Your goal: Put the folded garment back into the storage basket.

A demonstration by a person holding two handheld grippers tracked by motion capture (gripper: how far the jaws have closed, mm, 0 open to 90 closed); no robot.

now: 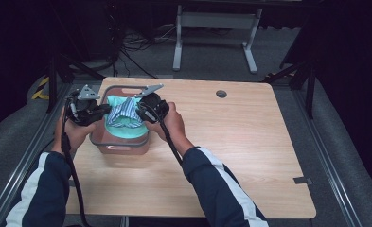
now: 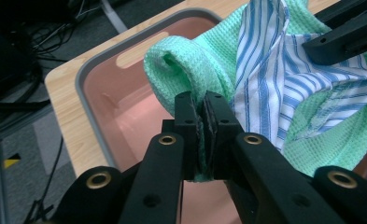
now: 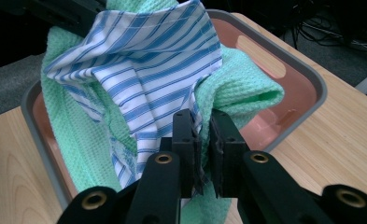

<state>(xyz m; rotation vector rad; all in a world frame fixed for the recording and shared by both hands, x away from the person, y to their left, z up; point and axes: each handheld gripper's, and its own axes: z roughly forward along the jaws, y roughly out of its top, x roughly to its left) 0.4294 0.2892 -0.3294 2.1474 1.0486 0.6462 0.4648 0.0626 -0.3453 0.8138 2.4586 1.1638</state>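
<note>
The left claw (image 2: 204, 105) was clamped on a fold of the mint-green waffle-weave cloth (image 2: 195, 70), its jaws pressed nearly together with green fabric showing in the slit between them. Just beyond its tips the cloth bulged up in a rolled edge, and to that claw's right lay the white cotton cloth with blue stripes (image 2: 274, 79), draped over the green one. Below and ahead of the tips sat the pink plastic tub with a grey rim (image 2: 90, 88), its bare floor visible and a slotted handle cut in the far wall.

The right claw (image 3: 201, 123) was closed on the lower edge of the striped cloth (image 3: 158, 70), with some green cloth (image 3: 239, 93) caught alongside; its jaws stood narrowly apart around the fabric. Beyond its tips the striped cloth rose in a peak, the green cloth wrapping behind and to both sides. The tub (image 3: 312, 79) lay under and past the bundle.

In the high view, both the left claw (image 1: 104, 109) and the right claw (image 1: 138, 109) met the bundle (image 1: 122, 116) from opposite sides, above the tub (image 1: 119, 144). The tub rested on the light wooden bench (image 1: 240, 142), towards its left side. A person's hands and dark sleeves with white stripes (image 1: 221, 189) reached in from the near edge.
</note>
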